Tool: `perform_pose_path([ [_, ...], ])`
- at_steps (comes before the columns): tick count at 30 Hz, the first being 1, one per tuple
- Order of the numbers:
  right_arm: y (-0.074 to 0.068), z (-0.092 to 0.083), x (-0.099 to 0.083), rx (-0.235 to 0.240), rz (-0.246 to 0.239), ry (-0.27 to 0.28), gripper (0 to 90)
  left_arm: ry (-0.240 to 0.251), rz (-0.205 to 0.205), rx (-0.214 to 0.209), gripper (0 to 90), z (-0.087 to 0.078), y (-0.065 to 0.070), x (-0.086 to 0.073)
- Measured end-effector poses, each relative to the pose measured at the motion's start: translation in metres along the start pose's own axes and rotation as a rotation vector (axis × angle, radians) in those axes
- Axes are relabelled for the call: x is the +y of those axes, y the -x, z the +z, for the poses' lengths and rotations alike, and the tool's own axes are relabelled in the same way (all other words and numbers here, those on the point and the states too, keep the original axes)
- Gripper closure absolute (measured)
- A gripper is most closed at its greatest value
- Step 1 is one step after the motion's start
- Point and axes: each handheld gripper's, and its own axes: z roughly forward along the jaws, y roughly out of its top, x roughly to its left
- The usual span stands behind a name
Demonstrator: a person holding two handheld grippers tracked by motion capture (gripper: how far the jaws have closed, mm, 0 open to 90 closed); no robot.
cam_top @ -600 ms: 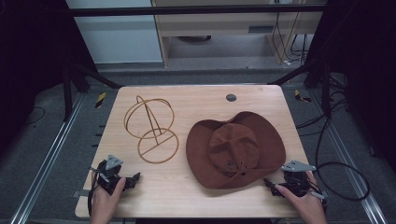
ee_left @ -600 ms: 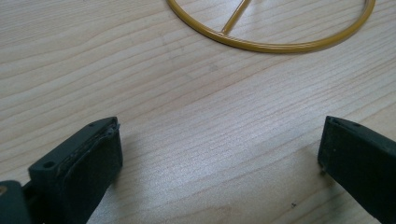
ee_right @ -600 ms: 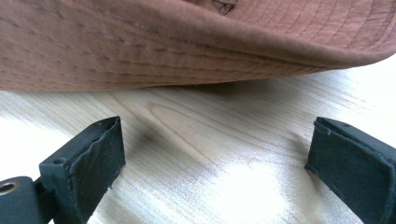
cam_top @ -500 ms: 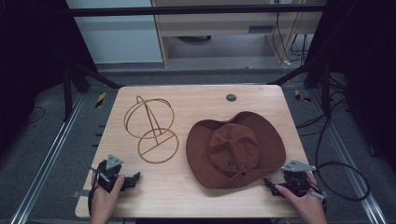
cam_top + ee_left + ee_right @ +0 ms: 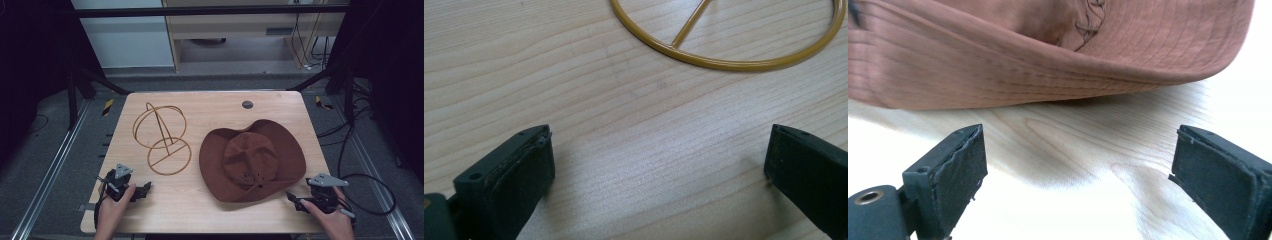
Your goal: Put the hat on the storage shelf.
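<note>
A brown wide-brimmed hat (image 5: 252,160) lies crown up on the right half of the wooden table (image 5: 210,107). A gold wire hat stand (image 5: 162,135) with a round base ring (image 5: 729,45) stands on the left half. My left gripper (image 5: 145,189) rests near the front left edge, just short of the stand's base, open with bare wood between its jaws. My right gripper (image 5: 294,199) sits at the front right, open, pointing at the hat's brim (image 5: 1048,65), which lies a short way beyond its jaws without touching them.
A small dark round grommet (image 5: 247,104) is set in the table's far side. Metal frame rails (image 5: 55,165) run along both sides of the table, and cables (image 5: 360,170) trail on the floor at the right.
</note>
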Motion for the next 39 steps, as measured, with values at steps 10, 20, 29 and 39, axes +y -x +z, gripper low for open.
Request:
perform_pose_path([
  [10, -0.019, -0.047, 0.065, -0.015, -0.198, -0.013, 14.4, 0.005, 0.009, -0.013, 0.0, 0.001, -0.001, 0.0],
  [20, -0.048, -0.042, 0.167, 0.066, -0.493, -0.158, 17.1, -0.001, 0.023, -0.023, 0.0, 0.0, -0.002, 0.0],
  [29, -0.065, -0.007, 0.218, 0.155, -0.622, -0.245, 17.0, 0.003, 0.026, -0.027, 0.0, -0.001, -0.003, -0.001],
  [39, -0.079, 0.026, 0.249, 0.195, -0.682, -0.338, 15.8, 0.0, 0.028, -0.023, 0.0, -0.001, -0.002, -0.001],
])
